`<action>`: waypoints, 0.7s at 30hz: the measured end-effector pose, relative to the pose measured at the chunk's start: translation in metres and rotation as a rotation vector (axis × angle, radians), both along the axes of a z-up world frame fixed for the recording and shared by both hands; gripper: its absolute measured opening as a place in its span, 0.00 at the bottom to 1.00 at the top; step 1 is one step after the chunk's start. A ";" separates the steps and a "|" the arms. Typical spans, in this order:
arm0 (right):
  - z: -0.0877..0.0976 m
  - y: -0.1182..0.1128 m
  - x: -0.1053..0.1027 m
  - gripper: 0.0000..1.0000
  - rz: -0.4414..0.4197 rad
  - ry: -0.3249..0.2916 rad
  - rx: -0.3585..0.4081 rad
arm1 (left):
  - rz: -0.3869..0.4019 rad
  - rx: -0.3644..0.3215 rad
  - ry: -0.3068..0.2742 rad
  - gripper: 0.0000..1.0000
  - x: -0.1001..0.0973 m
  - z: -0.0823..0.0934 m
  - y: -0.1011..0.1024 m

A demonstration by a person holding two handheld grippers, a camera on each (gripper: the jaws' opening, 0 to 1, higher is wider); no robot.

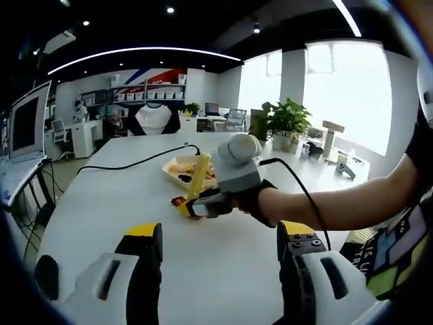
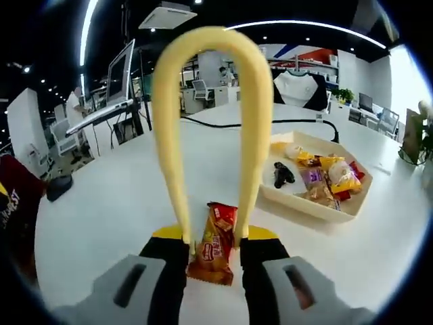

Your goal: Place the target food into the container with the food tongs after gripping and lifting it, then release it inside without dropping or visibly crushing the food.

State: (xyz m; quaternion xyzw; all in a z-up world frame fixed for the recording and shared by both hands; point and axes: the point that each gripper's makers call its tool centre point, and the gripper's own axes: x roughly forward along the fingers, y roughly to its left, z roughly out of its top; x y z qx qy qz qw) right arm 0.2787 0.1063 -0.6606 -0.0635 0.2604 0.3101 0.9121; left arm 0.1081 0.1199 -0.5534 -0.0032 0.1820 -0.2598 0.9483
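Snack packet is pinched between yellow tongs w/ long axis along the jaws, above bare tabletop. Right gripper is clamped on tongs. Tray lies nearby. Left gripper is held apart, unloaded.

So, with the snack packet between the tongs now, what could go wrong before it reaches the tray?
1. The snack packet sits between the yellow tongs near their tips, so it may slip out when lifted.
2. Squeezing the right gripper harder to prevent that could crush the food inside.
3. The tray already holds several snacks, and its rim is raised; a low carry could catch the rim or knock them.
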 end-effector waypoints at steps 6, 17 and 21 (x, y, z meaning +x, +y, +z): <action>0.000 -0.007 0.000 0.23 0.019 -0.028 0.011 | 0.017 0.013 0.010 0.73 0.001 -0.002 0.001; 0.017 -0.007 -0.006 0.20 0.078 -0.020 0.038 | 0.021 0.021 0.016 0.72 -0.001 -0.001 0.002; 0.035 -0.010 -0.003 0.20 0.080 -0.059 0.055 | 0.009 0.019 0.014 0.72 -0.001 -0.001 -0.002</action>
